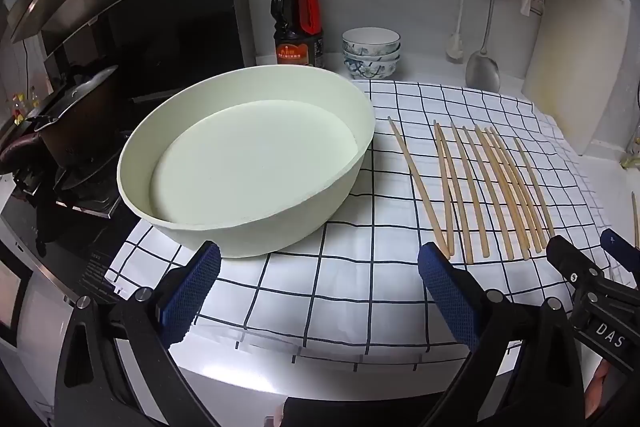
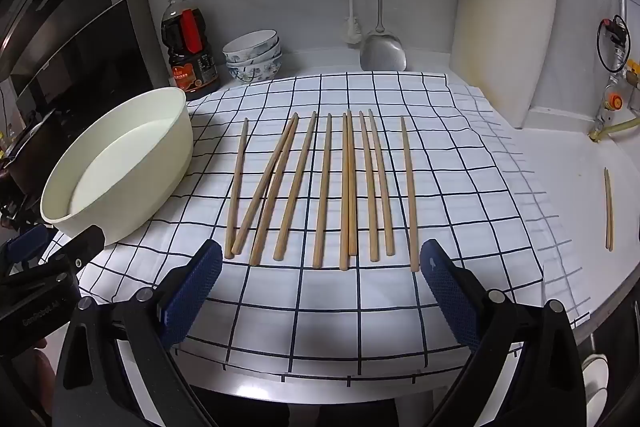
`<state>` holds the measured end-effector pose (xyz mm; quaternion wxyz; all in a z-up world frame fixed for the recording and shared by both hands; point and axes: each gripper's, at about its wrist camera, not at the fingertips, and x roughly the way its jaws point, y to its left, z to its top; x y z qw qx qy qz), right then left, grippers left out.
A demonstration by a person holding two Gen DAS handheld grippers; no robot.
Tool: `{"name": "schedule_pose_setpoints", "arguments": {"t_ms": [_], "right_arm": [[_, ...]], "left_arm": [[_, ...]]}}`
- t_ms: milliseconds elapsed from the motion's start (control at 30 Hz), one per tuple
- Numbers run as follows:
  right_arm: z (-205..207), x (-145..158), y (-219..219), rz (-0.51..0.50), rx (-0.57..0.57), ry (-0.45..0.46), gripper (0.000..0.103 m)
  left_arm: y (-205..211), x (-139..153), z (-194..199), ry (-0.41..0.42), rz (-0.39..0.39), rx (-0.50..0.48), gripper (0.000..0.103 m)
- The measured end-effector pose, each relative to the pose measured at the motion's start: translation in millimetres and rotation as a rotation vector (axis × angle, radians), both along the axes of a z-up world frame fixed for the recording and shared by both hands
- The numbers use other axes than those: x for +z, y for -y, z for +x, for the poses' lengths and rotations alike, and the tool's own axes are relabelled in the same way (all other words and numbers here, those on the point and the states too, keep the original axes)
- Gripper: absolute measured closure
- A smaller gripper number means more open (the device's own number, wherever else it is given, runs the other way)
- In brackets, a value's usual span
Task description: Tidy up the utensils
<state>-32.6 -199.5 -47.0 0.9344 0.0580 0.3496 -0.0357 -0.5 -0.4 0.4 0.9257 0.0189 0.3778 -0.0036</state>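
Several wooden chopsticks (image 2: 324,187) lie side by side on a white checked cloth (image 2: 340,307); they also show in the left wrist view (image 1: 480,187). A pale oval basin (image 1: 248,155) stands empty on the cloth's left part, also in the right wrist view (image 2: 120,167). One more chopstick (image 2: 608,211) lies apart on the bare counter at the right. My left gripper (image 1: 320,267) is open and empty, just in front of the basin. My right gripper (image 2: 320,263) is open and empty, just in front of the chopsticks' near ends.
A soy sauce bottle (image 1: 296,15) and stacked patterned bowls (image 1: 371,53) stand at the back wall. A metal spatula (image 2: 382,47) hangs there. A white cutting board (image 2: 508,19) leans at the back right. A stove with a pot (image 1: 60,131) is to the left.
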Motion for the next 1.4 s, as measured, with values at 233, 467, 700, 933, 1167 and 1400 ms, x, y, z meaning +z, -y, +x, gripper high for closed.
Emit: {"name": "schedule_pose_setpoints", "arguments": {"t_ms": [233, 467, 700, 933, 1167, 1400], "right_arm": [[-1, 1, 0, -0.001, 0.0, 0.006, 0.008], [-1, 1, -1, -0.002, 0.0, 0.009, 0.008], [-2, 1, -1, -0.001, 0.0, 0.011, 0.008], [-3, 2, 0, -0.001, 0.0, 0.013, 0.008], [-1, 1, -1, -0.001, 0.002, 0.011, 0.008], [-3, 5, -2, -0.002, 0.002, 0.017, 0.008]], "left_arm": [[0, 1, -1, -0.002, 0.005, 0.003, 0.006], [-6, 4, -3, -0.007, 0.004, 0.005, 0.006], [6, 1, 0, 0.001, 0.024, -0.01, 0.006], [7, 0, 1, 0.002, 0.022, -0.01, 0.006], [9, 2, 1, 0.005, 0.024, -0.01, 0.006], [9, 3, -1, 0.005, 0.022, -0.013, 0.006]]}}
